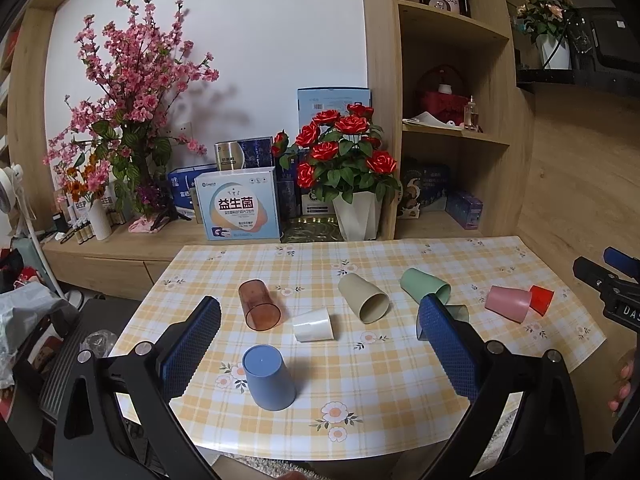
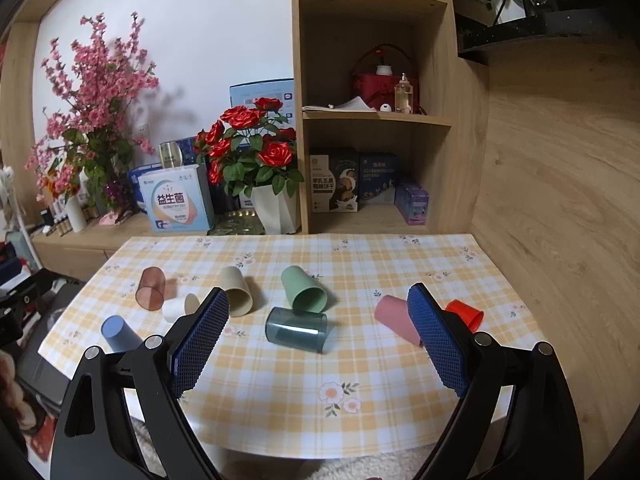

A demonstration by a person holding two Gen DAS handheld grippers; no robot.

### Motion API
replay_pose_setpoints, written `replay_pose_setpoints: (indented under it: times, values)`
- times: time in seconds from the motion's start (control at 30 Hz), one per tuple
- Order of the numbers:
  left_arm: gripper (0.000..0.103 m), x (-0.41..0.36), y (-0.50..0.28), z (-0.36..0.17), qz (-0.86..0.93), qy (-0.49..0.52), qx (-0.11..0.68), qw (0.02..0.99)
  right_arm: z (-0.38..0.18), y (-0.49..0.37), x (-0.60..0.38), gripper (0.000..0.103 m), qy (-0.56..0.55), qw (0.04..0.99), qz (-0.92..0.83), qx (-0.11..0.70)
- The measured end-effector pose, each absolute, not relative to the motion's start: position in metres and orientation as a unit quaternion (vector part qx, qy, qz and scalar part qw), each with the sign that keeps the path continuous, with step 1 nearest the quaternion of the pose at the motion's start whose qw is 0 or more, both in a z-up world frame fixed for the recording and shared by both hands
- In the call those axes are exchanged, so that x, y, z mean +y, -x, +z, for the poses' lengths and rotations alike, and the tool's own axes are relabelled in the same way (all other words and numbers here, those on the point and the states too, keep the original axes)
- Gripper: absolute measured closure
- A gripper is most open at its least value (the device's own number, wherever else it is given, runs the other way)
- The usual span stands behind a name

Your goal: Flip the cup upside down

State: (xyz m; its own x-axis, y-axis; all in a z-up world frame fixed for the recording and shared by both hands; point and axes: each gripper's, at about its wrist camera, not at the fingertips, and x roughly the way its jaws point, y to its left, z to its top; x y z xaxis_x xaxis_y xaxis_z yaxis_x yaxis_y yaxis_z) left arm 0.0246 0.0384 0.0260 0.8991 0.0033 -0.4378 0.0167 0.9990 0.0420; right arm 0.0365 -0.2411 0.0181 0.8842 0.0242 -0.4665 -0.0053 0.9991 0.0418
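Blue cup [image 1: 267,376] upside down, smooth, tapered; both claws wide open, empty.

We see a white wall [image 2: 208,28], wooden shelving [image 2: 372,120], potted red roses [image 2: 256,148] and a checked tablecloth [image 2: 360,380].

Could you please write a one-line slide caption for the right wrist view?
Open right gripper hovers above a smoky grey translucent plastic cup lying sideways on the yellow plaid tablecloth.

Left gripper [image 1: 320,344] – jaws wide apart, empty; right gripper [image 2: 320,338] – same.
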Motion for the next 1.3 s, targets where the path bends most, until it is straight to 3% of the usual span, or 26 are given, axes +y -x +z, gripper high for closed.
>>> replay_pose_setpoints:
  times: [1.3]
  values:
    - [0.006,0.0390,-0.0209,0.0308,-0.013,-0.020,0.216,0.976,0.0209,-0.0339,-0.2430,0.015,-0.023,0.970,0.005,0.242]
